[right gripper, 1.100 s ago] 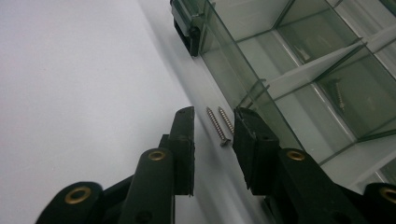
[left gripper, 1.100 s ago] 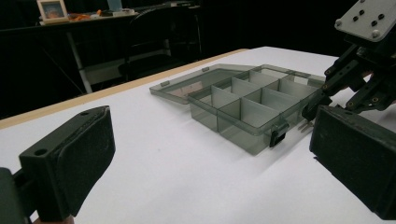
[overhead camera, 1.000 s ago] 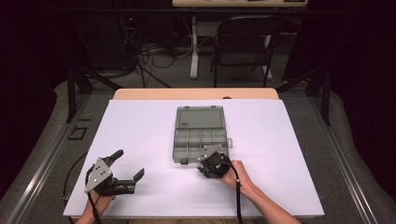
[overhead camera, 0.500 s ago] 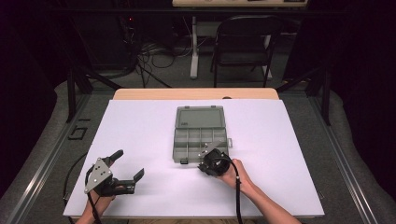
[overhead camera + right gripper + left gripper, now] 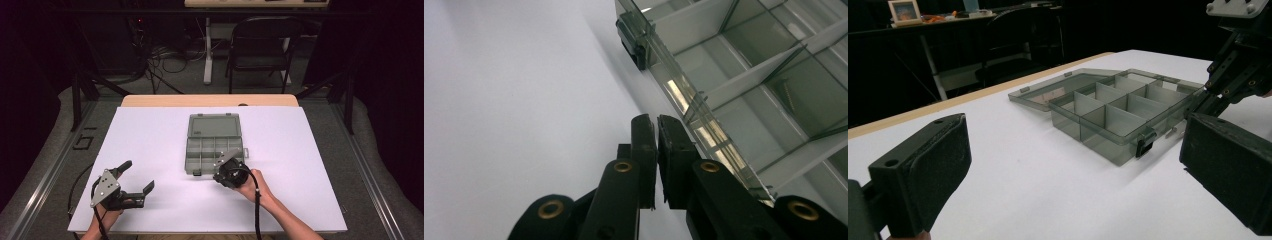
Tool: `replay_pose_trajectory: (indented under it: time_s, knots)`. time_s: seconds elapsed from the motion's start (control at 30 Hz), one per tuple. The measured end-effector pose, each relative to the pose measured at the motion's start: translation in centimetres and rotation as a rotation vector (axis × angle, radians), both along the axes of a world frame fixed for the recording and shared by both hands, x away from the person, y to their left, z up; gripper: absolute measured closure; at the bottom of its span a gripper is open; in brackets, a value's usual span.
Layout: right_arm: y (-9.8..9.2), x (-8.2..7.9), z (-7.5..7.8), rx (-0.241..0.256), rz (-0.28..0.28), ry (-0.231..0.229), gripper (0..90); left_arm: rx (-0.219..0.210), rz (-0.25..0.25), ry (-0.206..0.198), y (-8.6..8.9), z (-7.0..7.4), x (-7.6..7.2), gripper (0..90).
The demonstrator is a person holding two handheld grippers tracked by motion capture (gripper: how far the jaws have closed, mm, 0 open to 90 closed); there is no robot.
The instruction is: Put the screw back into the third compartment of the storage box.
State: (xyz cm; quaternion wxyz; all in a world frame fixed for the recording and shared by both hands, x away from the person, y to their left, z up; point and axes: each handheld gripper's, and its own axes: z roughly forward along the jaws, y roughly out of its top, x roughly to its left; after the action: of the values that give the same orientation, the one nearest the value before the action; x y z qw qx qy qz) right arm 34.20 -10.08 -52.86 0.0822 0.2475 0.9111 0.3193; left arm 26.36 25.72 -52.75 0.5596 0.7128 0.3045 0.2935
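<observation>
A clear grey compartment box (image 5: 214, 148) lies open at the table's middle, its lid (image 5: 214, 125) flat behind it. Its compartments look empty. My right gripper (image 5: 220, 175) is at the box's front right corner, low over the table. In the right gripper view, the right gripper (image 5: 657, 122) is shut with nothing between its jaws. Its tips sit just beside the box's front wall (image 5: 684, 95), pointing along it toward a front latch (image 5: 636, 37). My left gripper (image 5: 137, 175) stands wide open at the front left, well apart from the box (image 5: 1118, 110).
The white table top (image 5: 150, 135) has bare room left and right of the box. A folding chair (image 5: 260, 50) and cables stand beyond the far edge. The right gripper (image 5: 1243, 55) shows at the right edge of the left gripper view.
</observation>
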Motion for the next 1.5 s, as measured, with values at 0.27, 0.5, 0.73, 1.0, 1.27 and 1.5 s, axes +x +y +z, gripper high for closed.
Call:
replay_pose_trajectory:
  time_s: [0.27, 0.5, 0.73, 1.0, 1.27, 1.5]
  knots:
    - [-0.3, -0.2, 1.1, 0.02, -0.001, -0.024, 86.8, -0.002, 0.0, 0.001, -0.1, 0.0, 0.0, 0.1]
    - [-0.8, -0.1, 2.0, 0.04, -0.02, -0.041, 86.8, 0.002, 0.0, 0.002, -0.1, 0.0, 0.0, 0.1]
    - [-1.4, 0.3, 3.0, 0.052, -0.045, -0.064, 86.8, 0.004, -0.001, 0.001, -0.2, 0.0, 0.1, 0.1]
    - [-1.9, 0.6, 3.9, 0.061, -0.062, -0.085, 86.8, 0.004, 0.0, 0.002, -0.1, 0.0, 0.0, 0.1]
    - [-2.0, 1.3, 4.8, 0.064, -0.079, -0.115, 86.8, 0.004, 0.002, 0.0, 0.0, 0.0, 0.0, 0.1]
    - [-2.0, 2.3, 5.7, 0.061, -0.093, -0.137, 86.8, 0.004, 0.0, 0.002, 0.0, 0.0, 0.0, 0.1]
